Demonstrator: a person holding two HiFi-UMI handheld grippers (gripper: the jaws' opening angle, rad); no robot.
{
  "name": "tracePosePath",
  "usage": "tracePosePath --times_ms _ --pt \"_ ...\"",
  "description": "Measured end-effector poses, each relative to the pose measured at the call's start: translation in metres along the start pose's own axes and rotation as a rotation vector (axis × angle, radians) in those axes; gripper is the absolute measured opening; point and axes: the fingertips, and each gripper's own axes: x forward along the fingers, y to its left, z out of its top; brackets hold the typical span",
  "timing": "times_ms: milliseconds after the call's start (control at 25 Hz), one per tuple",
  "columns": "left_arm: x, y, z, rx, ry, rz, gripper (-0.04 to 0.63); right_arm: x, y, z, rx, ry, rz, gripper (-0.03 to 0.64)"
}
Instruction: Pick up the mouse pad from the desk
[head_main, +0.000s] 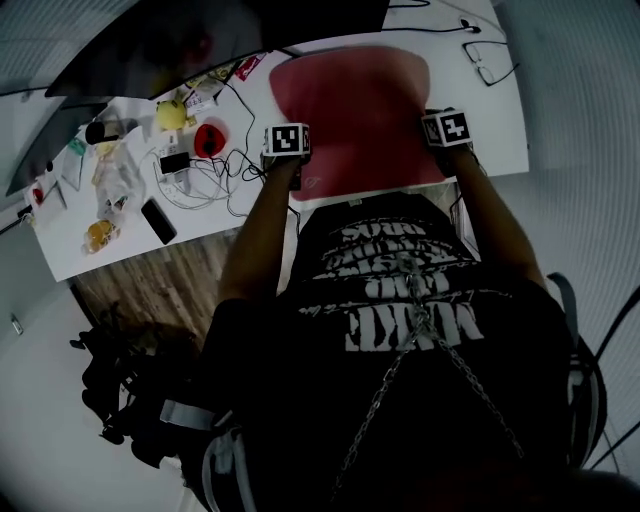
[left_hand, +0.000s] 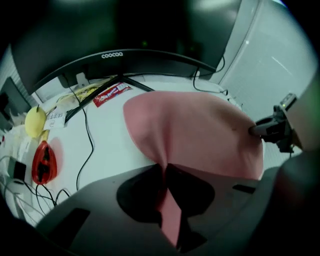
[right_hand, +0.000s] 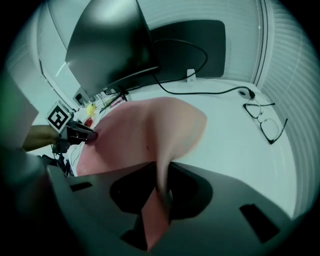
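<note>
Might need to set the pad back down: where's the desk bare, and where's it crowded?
Bare: the desk right of the mouse pad, out to the glasses. A narrower strip lies between the pad's left edge and a black cable. Crowded: the desk's left end, with tangled cables, a phone and a red object.

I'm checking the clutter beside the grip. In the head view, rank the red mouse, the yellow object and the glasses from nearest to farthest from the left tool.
Measured from the left tool, which is clamped on the mouse pad:
1. red mouse, just to its left.
2. yellow object, farther left, toward the desk's back.
3. glasses, far right corner, beyond the pad.
</note>
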Motion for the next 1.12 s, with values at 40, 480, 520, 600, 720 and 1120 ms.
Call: tracePosePath --times_ms 40,480,520,600,720,1120 --pt "-0.011 -0.005 0.004 -0.019 -0.04 -0.02 0.048 -0.01 0.009 0.004 -0.011 -0.028 0.017 0.069" --pt "-0.169 -0.057 0.041 0.061 -0.365 -0.15 0.048 -0.156 0.075 0.044 -0.116 -0.251 0.143 0.057" --pt "-0.185 -0.06 0.049 0.067 -0.391 -0.158 0.048 -0.17 0.077 0.052 -0.124 -0.273 0.144 0.056" --pt "-0.213 -0.065 0.064 0.084 -0.435 -0.175 0.048 -0.197 0.081 0.068 -0.149 -0.313 0.146 0.055" --pt "-0.251 -0.074 0.085 0.109 -0.486 -0.203 0.048 -0.235 0.09 0.093 -0.213 -0.367 0.127 0.054" --pt "-0.357 -0.098 0.135 0.239 -0.621 -0.221 0.048 -0.334 0.114 0.151 -0.358 -0.482 0.101 0.052"
